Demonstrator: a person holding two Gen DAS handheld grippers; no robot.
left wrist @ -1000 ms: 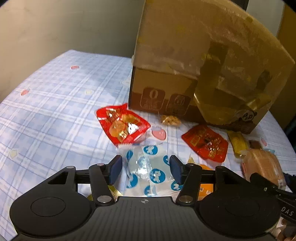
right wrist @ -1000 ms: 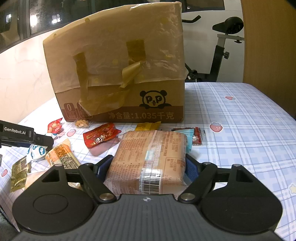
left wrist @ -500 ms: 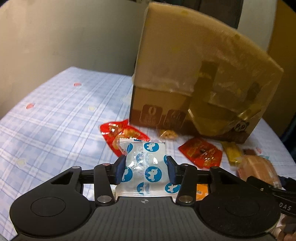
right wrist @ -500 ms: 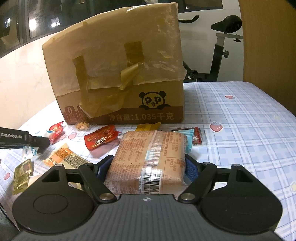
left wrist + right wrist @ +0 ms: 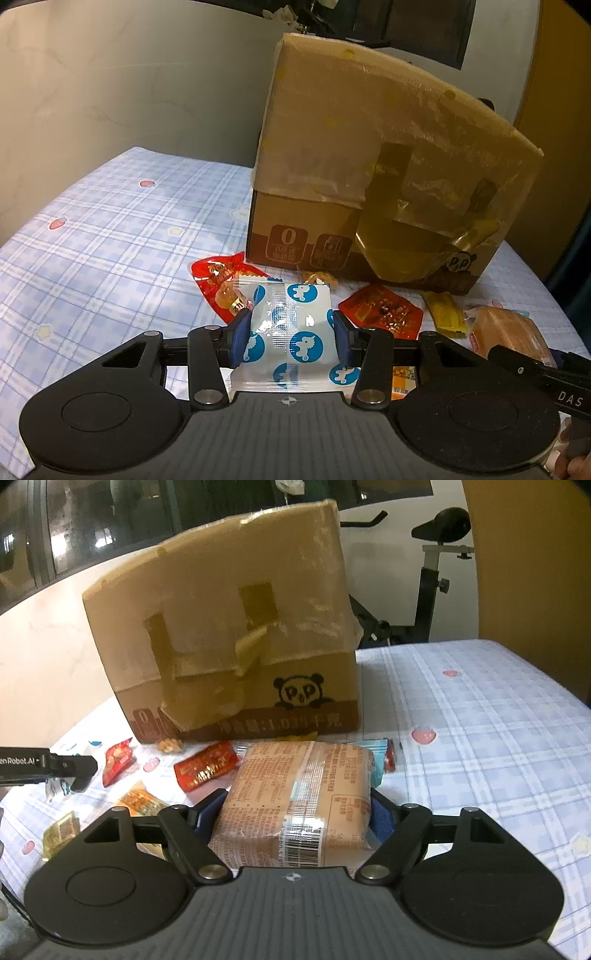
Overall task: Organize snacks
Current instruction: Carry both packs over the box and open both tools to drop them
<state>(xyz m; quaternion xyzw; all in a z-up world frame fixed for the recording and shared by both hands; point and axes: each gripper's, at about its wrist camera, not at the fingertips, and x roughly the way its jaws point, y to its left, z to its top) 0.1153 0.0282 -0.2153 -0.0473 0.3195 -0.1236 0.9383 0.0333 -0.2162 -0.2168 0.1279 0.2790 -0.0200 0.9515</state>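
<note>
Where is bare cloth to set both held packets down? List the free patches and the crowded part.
Free: checked tablecloth left of the cardboard box, and the stretch right of the box in the right wrist view. Crowded: the strip before the box, with the red sachet and orange packet.

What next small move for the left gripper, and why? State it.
Probably lift the white-and-blue packet toward the cardboard box. The left gripper has its jaws shut on the packet's sides, the right gripper clamps the brown packet, and loose snacks lie before the box.
</note>
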